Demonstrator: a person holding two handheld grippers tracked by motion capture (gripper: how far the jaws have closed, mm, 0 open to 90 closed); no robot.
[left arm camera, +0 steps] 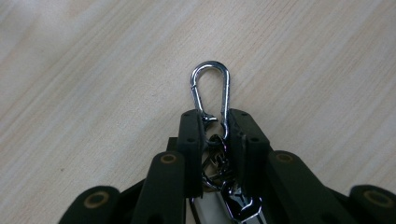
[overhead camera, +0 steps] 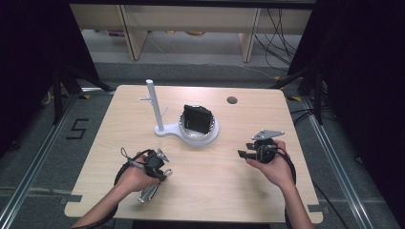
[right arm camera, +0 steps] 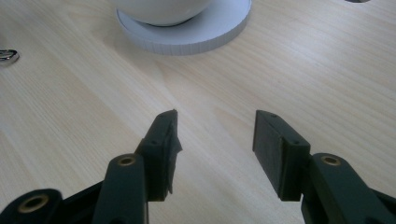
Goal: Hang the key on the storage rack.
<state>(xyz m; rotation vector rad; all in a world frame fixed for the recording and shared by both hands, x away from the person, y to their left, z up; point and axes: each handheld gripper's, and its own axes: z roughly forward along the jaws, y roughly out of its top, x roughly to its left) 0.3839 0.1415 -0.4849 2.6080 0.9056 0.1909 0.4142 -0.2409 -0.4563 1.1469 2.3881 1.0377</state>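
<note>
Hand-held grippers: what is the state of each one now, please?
Left hand-held gripper: closed on the carabiner of a key ring.
Right hand-held gripper: open, holding nothing.

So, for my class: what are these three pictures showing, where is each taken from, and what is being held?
A person sits at a wooden table holding a hand-operated gripper in each hand. One picture looks down from above; the other two come from cameras riding on each gripper. The left gripper has its fingers closed on a metal snap hook with keyring parts behind it. The right gripper is open and holds nothing. Farther back stands a white stand with an upright post, and a bowl holding something black.
</note>
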